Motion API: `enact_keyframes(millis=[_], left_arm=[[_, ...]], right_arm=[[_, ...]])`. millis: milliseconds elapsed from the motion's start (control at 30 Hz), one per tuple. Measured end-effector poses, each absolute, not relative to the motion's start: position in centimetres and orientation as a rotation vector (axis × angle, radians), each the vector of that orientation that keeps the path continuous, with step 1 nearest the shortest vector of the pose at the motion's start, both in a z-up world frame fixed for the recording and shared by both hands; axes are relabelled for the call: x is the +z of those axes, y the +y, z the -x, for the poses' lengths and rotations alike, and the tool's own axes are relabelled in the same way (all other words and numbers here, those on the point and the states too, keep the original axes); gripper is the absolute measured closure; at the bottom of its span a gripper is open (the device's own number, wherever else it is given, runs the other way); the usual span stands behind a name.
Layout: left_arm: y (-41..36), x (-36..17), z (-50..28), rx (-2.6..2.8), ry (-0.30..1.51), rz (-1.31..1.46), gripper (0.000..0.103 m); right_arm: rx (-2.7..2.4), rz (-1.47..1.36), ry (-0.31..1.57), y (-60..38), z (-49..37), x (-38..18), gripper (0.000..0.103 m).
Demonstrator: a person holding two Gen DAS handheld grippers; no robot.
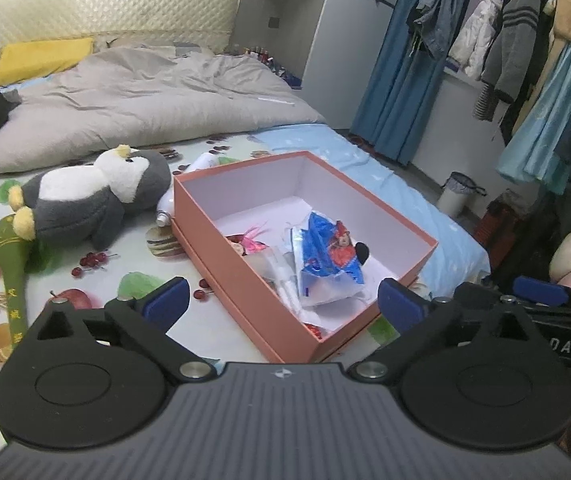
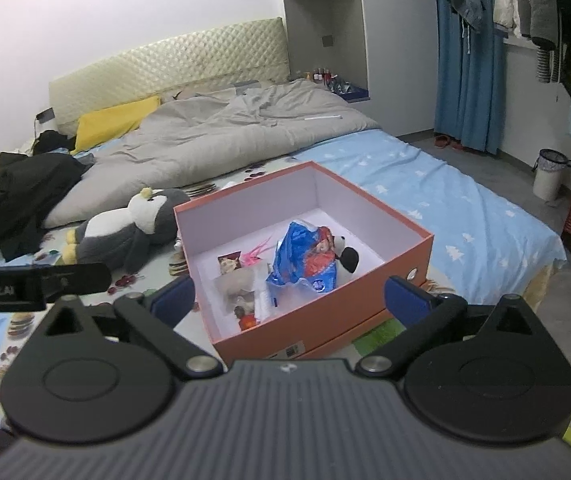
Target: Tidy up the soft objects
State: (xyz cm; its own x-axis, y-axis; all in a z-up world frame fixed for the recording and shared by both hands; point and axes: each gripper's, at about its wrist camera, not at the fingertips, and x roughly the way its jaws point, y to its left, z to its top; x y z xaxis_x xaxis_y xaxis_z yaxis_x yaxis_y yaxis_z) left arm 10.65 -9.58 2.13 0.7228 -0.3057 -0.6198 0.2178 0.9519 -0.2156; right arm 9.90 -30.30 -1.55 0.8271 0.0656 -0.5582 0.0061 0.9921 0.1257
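An open pink box (image 1: 245, 276) (image 2: 373, 300) stands on the bed. In it lie a blue and red soft bag (image 1: 327, 258) (image 2: 305, 258), a black and white plush (image 2: 345, 256) and small items. A grey and white penguin plush (image 1: 97, 196) (image 2: 125, 228) lies on the bed left of the box. A green soft mallet (image 1: 11, 268) lies left of the penguin. My left gripper (image 1: 283, 298) is open and empty, just before the box's near corner. My right gripper (image 2: 289, 296) is open and empty over the box's near edge.
A grey duvet (image 1: 145, 96) and a yellow pillow (image 1: 41, 58) lie at the head of the bed. Black clothes (image 2: 21, 196) sit at the bed's left. A white bottle (image 1: 169, 204) lies behind the box. Hanging clothes (image 1: 525, 40) and a bin (image 2: 549, 176) stand to the right.
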Motion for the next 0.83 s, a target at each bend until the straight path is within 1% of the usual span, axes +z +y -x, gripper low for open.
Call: enact_keyframes(millis=[833], left_arm=[[-9.49, 2.30, -10.55, -0.259, 0.702, 0.102, 0.001]], right_arm=[[0.034, -0.102, 0.616, -29.93, -9.99, -1.76, 0.000]])
